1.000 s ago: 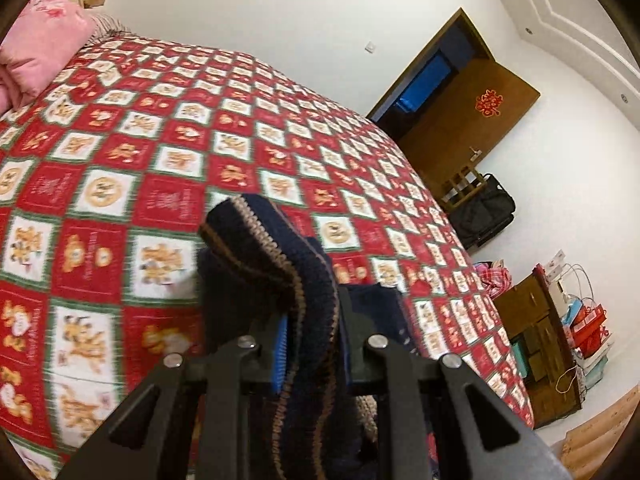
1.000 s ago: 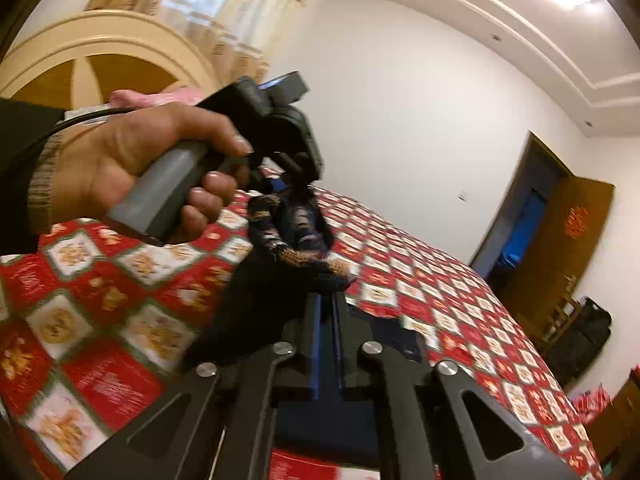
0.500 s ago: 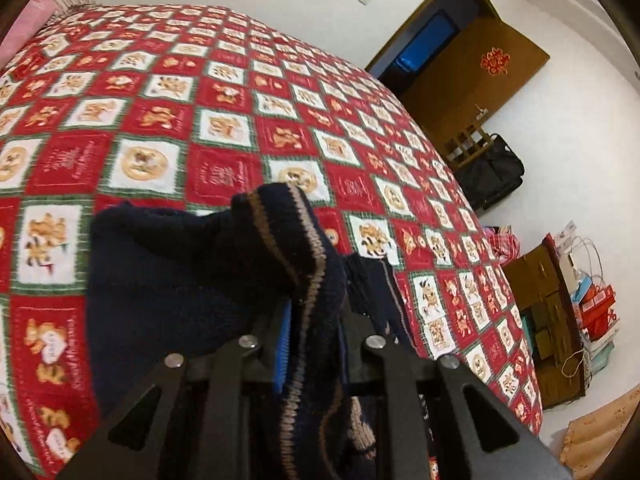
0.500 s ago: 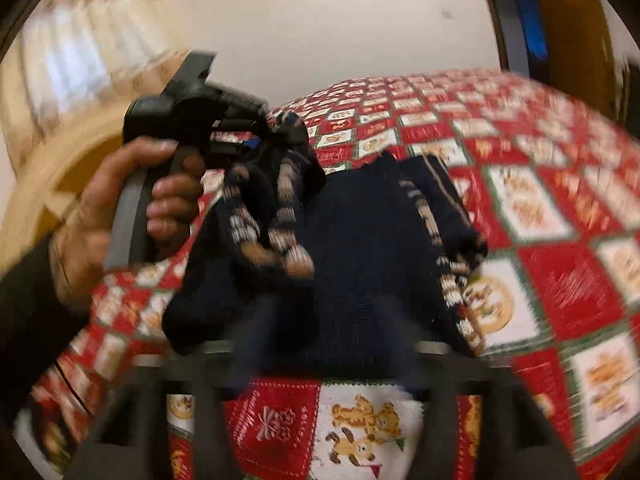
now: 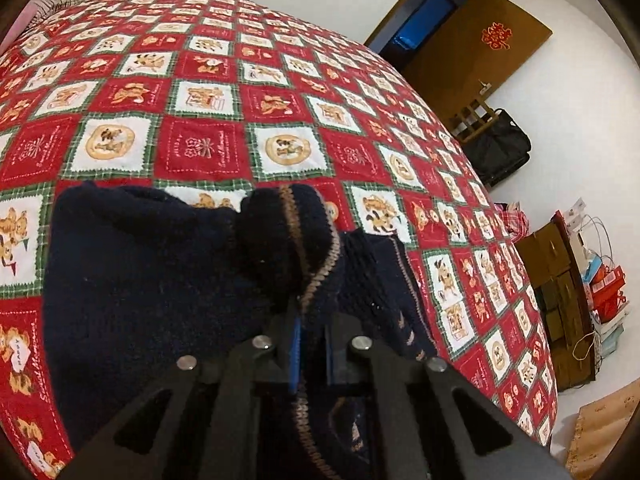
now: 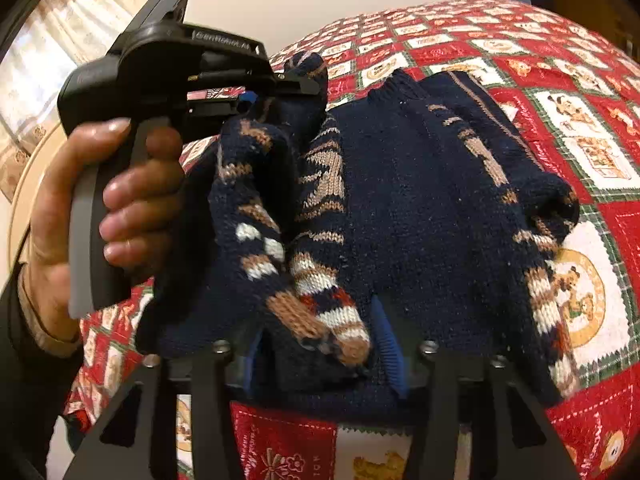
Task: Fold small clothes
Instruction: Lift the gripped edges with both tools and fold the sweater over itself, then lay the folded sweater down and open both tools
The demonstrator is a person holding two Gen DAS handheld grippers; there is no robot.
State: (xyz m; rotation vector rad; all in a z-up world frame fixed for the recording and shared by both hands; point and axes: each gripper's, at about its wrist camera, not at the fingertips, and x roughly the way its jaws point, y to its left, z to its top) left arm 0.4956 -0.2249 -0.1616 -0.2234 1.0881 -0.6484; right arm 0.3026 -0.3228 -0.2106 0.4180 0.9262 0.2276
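On a bed covered by a red, white and green patchwork quilt (image 5: pixel 280 92) lies a small navy knitted sweater (image 6: pixel 420 200), trimmed with tan and white stripes. Most of it rests flat on the quilt, while one striped sleeve is lifted off the surface.

From the left wrist view, the left gripper (image 5: pixel 310 320) is clamped tight on a bunched fold of the sweater's tan-striped edge, which rises just above its fingers. From the right wrist view, a hand (image 6: pixel 120 208) grips that tool's grey handle, holding the lifted sleeve up at the left.

The right gripper (image 6: pixel 320 344) sits low at the sweater's near edge, its jaws partway apart and closing (blue pads on both sides). A striped cuff lies between them, though the pads do not press it.

Beyond the bed stand a brown door (image 5: pixel 480 52) and a black bag (image 5: pixel 500 148).
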